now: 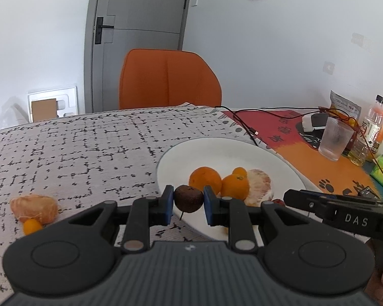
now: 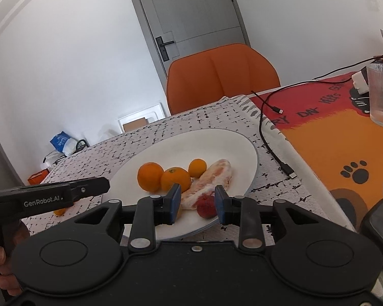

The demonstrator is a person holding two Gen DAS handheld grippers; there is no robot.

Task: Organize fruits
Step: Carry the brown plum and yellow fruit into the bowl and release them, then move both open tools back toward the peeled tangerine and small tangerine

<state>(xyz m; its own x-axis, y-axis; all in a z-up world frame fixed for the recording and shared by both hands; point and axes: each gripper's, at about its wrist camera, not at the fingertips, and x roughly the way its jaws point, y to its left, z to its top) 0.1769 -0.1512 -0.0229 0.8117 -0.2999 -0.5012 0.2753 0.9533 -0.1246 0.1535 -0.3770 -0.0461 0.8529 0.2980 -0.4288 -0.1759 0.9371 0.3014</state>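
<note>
One brown fruit (image 1: 188, 199) pinched between left fingers (image 1: 167, 204); red fruit (image 2: 206, 206) loose between slightly parted right fingers (image 2: 175, 200).

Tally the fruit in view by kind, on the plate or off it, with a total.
Oranges: 2
Kumquats: 2
Peeled citrus pieces: 2
Brown fruit: 1
Red fruit: 1
Total: 8
</note>
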